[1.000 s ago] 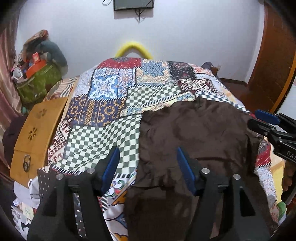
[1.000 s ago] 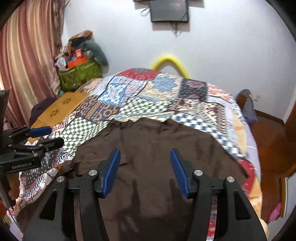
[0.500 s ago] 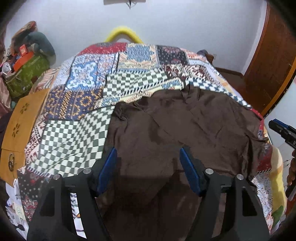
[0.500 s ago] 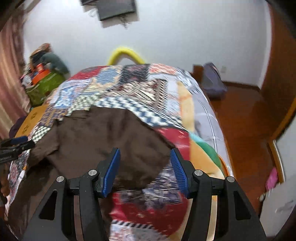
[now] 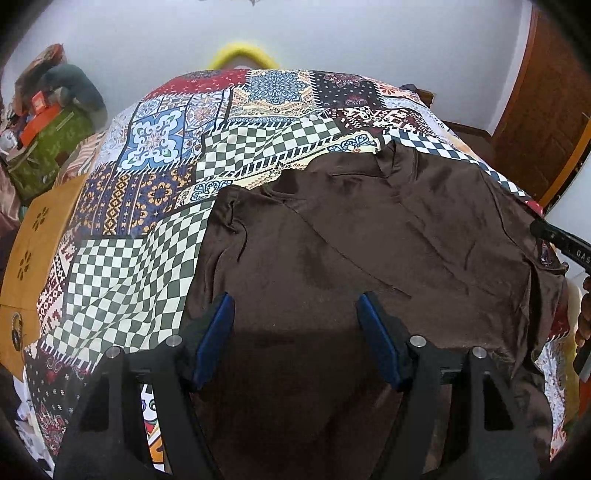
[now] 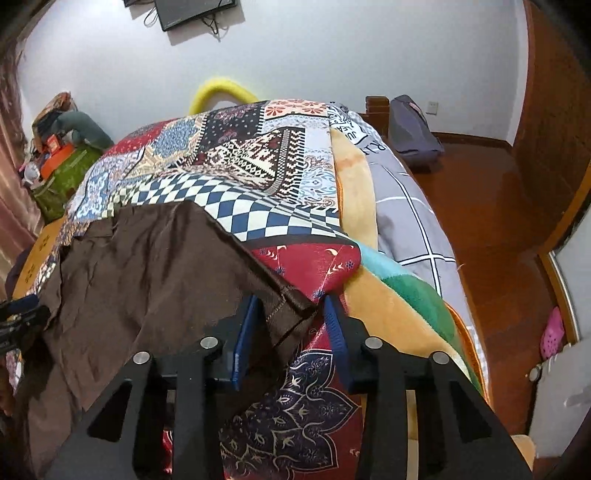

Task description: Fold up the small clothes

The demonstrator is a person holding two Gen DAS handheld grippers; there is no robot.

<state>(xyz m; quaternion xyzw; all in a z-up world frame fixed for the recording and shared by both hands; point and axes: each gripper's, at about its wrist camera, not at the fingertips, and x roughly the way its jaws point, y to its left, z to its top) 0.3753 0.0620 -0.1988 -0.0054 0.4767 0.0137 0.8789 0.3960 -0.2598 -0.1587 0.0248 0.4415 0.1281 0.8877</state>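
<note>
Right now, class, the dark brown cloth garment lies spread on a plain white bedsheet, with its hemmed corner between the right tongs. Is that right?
Not quite. The dark brown cloth garment lies on a colourful patchwork bedcover, not a plain white sheet, as the right wrist view shows. Its hemmed corner does sit between the closing right tongs.

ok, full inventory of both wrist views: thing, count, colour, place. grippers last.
garment: 1, dark brown, spread on bed
patchwork cover: 1, multicolour, over bed
grey checked sheet: 1, bed's right edge
yellow arch: 1, behind bed
wall screen: 1, black, on white wall
green bag: 1, far left corner
grey bag: 1, on floor
left gripper: open, above garment
right gripper: closing, garment's hemmed corner between jaws
</note>
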